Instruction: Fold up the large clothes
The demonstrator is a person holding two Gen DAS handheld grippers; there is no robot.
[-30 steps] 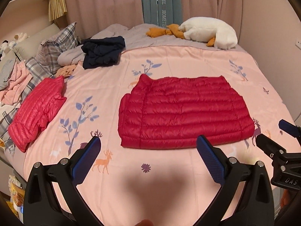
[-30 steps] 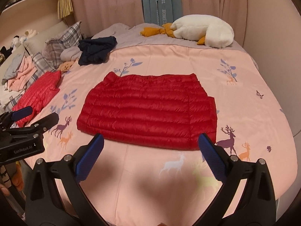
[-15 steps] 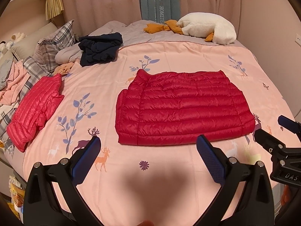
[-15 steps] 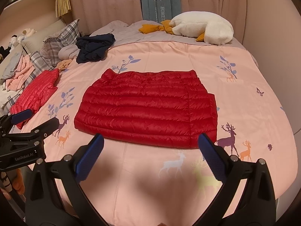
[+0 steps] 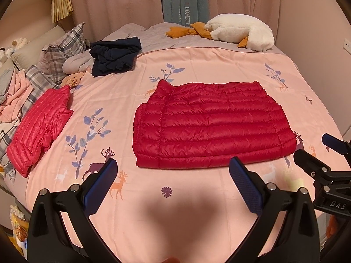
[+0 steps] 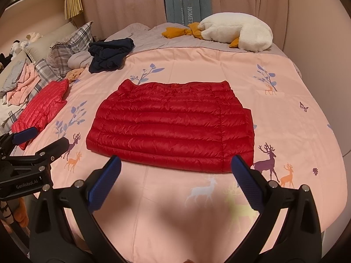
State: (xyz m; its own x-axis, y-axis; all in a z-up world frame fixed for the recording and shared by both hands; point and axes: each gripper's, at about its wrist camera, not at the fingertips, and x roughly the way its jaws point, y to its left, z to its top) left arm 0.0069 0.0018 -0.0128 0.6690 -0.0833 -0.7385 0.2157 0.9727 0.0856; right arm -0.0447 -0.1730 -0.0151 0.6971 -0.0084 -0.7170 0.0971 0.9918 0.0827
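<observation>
A dark red quilted down jacket (image 5: 210,122) lies flat and folded into a rectangle in the middle of the pink bedspread (image 5: 122,92); it also shows in the right wrist view (image 6: 173,125). My left gripper (image 5: 173,173) is open and empty, hovering over the bed's near edge just in front of the jacket's near left part. My right gripper (image 6: 175,171) is open and empty, in front of the jacket's near right part. Each gripper shows at the edge of the other's view.
A folded bright pink-red down jacket (image 5: 39,125) lies at the left. A dark navy garment (image 5: 116,55) and plaid pillows (image 5: 61,52) sit at the back left. A white plush goose (image 5: 239,32) lies at the far edge. A wall stands on the right.
Both grippers have drawn back slightly toward the bed's near edge and stayed open. The jacket has not moved.
</observation>
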